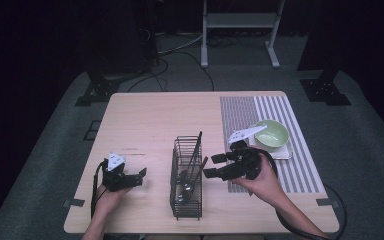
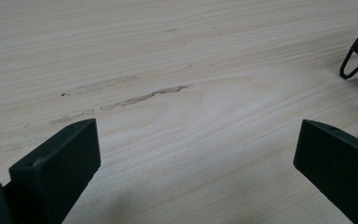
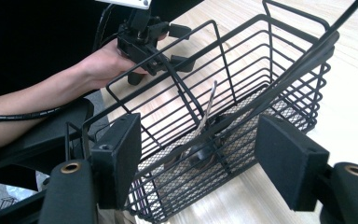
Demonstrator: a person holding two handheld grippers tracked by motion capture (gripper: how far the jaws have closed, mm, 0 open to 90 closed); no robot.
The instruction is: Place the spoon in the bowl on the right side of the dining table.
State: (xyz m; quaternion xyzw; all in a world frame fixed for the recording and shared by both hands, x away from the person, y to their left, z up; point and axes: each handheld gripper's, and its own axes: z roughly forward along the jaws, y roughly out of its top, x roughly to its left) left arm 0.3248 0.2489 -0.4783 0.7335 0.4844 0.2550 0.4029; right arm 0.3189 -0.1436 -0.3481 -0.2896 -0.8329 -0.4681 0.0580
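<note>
A black wire basket (image 1: 186, 177) stands near the table's front middle, holding several dark utensils (image 1: 194, 160) whose handles lean up and to the right. My right gripper (image 1: 211, 166) is open just right of the basket, pointing at its side. In the right gripper view the right gripper (image 3: 205, 154) has its jaws spread before the basket (image 3: 242, 70), with nothing pressed between them; utensils (image 3: 204, 148) lie on the mesh floor. My left gripper (image 1: 141, 176) rests open on the table left of the basket. The left gripper (image 2: 196, 154) has bare wood between its jaws.
A green bowl (image 1: 271, 135) sits on a white plate (image 1: 284, 151) on a grey striped mat (image 1: 240, 112) at the right. One basket foot (image 2: 354, 67) appears at the left gripper view's right edge. The far half of the wooden table (image 1: 155, 120) lies bare.
</note>
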